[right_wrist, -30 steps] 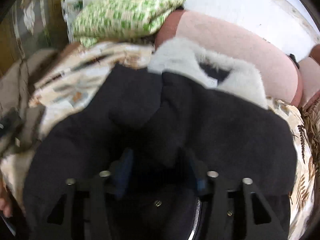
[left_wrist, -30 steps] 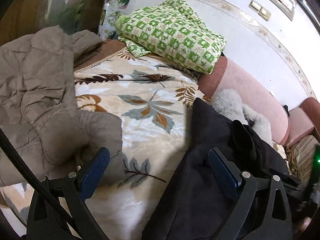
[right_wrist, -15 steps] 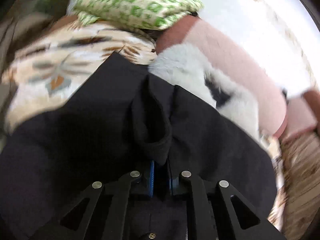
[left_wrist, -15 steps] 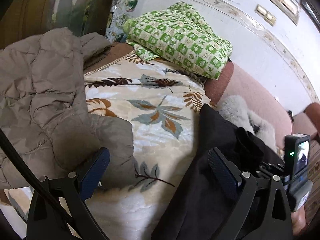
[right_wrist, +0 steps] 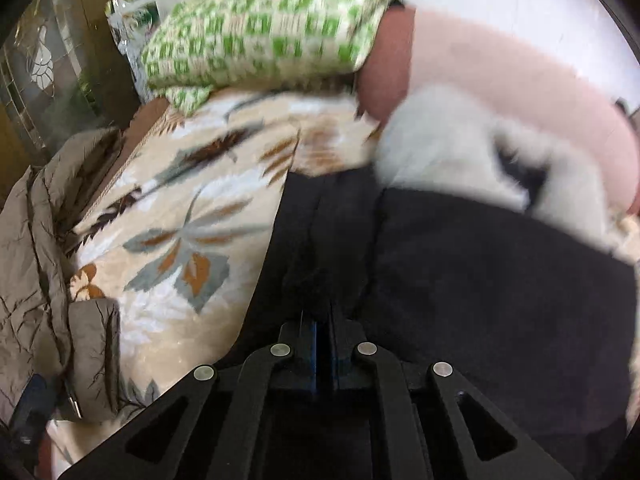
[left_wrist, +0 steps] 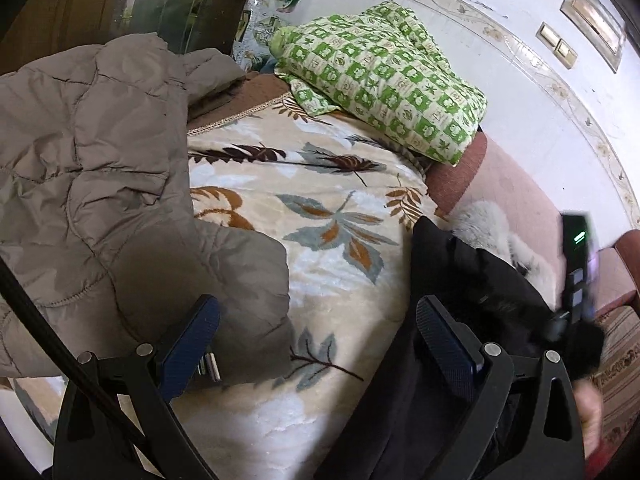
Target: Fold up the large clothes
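Observation:
A black coat point(left_wrist: 448, 368) with a white fur collar point(left_wrist: 496, 228) lies on the leaf-patterned blanket point(left_wrist: 320, 216) at the right. My right gripper point(right_wrist: 323, 320) is shut on a fold of the black coat point(right_wrist: 480, 280) and pulls it up; its fur collar point(right_wrist: 460, 140) lies beyond. My left gripper point(left_wrist: 316, 332) is open and empty, low over the blanket between the black coat and a taupe quilted jacket point(left_wrist: 92, 184). The right gripper's body shows at the right edge of the left wrist view point(left_wrist: 576, 272).
A folded green-checked quilt point(left_wrist: 384, 80) sits at the back of the bed against a pink headboard cushion point(left_wrist: 520, 200). The taupe jacket point(right_wrist: 44, 264) covers the left side. A white wall with switches point(left_wrist: 556, 44) stands behind. A mirrored cabinet point(left_wrist: 172, 4) is at the far left.
My right gripper has closed on a fold of the black coat and swung left and up with it. My left gripper stays open and has drifted slightly.

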The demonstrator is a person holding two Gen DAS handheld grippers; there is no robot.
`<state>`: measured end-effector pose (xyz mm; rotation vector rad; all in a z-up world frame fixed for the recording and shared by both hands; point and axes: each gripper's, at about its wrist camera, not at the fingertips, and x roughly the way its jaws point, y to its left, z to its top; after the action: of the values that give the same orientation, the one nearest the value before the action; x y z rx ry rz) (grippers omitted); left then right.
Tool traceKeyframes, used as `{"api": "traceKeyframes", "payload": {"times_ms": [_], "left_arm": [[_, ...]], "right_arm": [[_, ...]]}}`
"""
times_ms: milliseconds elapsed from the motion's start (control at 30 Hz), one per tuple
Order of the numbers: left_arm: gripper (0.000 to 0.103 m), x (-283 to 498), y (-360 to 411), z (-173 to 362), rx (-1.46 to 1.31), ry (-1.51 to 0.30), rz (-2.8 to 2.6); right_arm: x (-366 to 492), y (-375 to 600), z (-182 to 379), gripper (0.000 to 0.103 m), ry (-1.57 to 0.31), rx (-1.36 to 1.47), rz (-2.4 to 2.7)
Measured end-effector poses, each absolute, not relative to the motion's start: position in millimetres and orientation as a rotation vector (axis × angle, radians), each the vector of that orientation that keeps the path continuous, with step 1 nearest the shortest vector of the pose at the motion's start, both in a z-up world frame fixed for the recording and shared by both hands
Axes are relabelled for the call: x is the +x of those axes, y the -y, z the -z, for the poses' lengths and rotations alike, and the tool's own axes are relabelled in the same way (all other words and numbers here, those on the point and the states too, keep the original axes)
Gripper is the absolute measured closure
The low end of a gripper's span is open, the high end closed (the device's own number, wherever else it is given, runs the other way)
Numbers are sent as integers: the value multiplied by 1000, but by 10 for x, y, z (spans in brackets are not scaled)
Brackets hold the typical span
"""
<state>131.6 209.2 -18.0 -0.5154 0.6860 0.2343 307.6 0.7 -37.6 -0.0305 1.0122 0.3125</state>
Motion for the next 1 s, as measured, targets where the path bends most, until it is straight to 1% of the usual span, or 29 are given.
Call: {"api": "traceKeyframes", "payload": {"times_ms": [100, 133, 200, 233, 267, 333, 400, 500, 700, 800, 833, 933, 1000], "left_arm": [[4, 1331, -2090, 183, -508, -687, -238], [4, 1337, -2084, 185, -501, -689, -238], [4, 1353, -2076, 196, -489, -695, -241], [4, 1362, -2071, 203, -486, -699, -242], [4, 1371, -2064, 218, -482, -705, -243], [4, 1391, -2063, 253, -476, -727, -243], [4, 1404, -2044, 278, -477, -742, -230], [4, 1423, -1981, 298, -457, -764, -202], [4, 1420, -1802, 332, -384, -796, -156], [4, 1463, -1724, 420, -381, -843, -85], [4, 1479, -1703, 459, -390, -861, -56], [4, 1559, -1641, 664, -444, -945, 52], [4, 1580, -1608, 803, -473, -997, 97]], "right_arm": [[3114, -9, 628, 94, -1061, -33, -322], [3114, 25, 655, 93, -1060, -22, -319], [3052, 57, 614, 89, -1041, -8, -312], [2990, 47, 564, 74, -1037, -17, -322], [2918, 38, 505, 51, -1036, -19, -353], [2660, 72, 312, 35, -993, 9, -451], [2341, 226, 122, 35, -944, 26, -479], [1989, 664, 11, 35, -936, 80, -462], [1454, 2158, 5, 35, -932, 162, -165], [1138, 3027, 36, 33, -932, 290, -14], [998, 3349, 64, 31, -922, 343, 42], [725, 3998, 196, 25, -904, 448, 149], [644, 4263, 350, 25, -913, 515, 182]]}}
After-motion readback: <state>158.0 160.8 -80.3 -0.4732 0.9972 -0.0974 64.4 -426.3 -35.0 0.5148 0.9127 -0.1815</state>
